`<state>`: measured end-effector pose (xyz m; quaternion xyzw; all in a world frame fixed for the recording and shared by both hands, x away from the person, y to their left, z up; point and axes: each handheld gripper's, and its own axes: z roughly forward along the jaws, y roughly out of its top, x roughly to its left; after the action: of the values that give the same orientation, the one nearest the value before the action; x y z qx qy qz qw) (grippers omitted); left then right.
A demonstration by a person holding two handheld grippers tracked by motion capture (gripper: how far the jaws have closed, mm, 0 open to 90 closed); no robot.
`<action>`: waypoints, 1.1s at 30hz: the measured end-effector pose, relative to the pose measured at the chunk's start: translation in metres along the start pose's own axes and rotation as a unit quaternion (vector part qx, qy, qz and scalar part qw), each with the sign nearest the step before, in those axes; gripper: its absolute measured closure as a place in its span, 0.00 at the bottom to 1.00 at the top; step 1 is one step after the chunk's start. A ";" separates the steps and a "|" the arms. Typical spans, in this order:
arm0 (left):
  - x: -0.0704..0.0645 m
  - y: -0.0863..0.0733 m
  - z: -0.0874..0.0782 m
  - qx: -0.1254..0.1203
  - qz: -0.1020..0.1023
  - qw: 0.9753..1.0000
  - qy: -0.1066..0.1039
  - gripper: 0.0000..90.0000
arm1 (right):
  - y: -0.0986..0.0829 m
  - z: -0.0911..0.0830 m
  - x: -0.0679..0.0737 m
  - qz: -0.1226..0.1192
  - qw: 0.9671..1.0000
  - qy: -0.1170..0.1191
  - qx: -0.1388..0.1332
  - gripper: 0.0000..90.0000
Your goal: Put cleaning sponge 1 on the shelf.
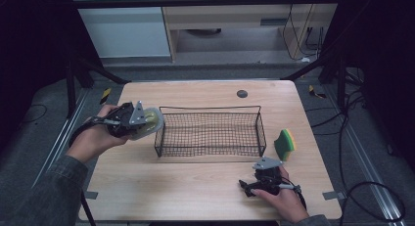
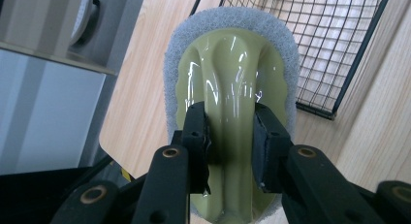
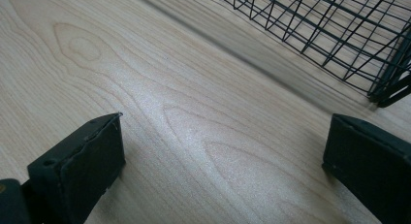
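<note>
**Olive scrubber held at the basket's left end**

Glossy olive plastic with a grey fibrous pad, the scrubber (image 2: pixel 230 103) is clenched by its ridge in the left tool (image 2: pixel 230 136), just beside the wire basket (image 1: pixel 210 133) mid-table. Likely next: lift over the rim, release. The right tool (image 3: pixel 223 161) rests spread near the front edge, by a green-yellow sponge (image 1: pixel 285 144).

scrubber (image 1: pixel 149 122) left of basket (image 1: pixel 210 133) | sponge (image 1: pixel 285 144) right

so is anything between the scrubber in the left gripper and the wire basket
Nothing visible. The left gripper holds the scrubber just outside the wire basket at its left end; only the basket's own side wall lies between them, and the basket looks empty.
</note>
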<state>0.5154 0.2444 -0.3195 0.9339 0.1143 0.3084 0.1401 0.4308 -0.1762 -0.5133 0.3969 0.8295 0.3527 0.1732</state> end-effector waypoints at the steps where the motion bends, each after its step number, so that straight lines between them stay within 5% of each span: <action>1: -0.001 0.002 0.000 -0.003 0.002 1.000 0.001 0.79 | 0.000 0.000 0.000 0.000 1.000 0.000 0.000 0.01; 33: -0.003 0.051 0.010 -0.040 0.034 0.999 -0.005 0.78 | 0.000 0.000 0.000 -0.001 1.000 -0.001 0.000 0.01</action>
<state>0.5252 0.1940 -0.3120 0.9325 0.0693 0.3127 0.1671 0.4309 -0.1762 -0.5134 0.3966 0.8297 0.3523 0.1739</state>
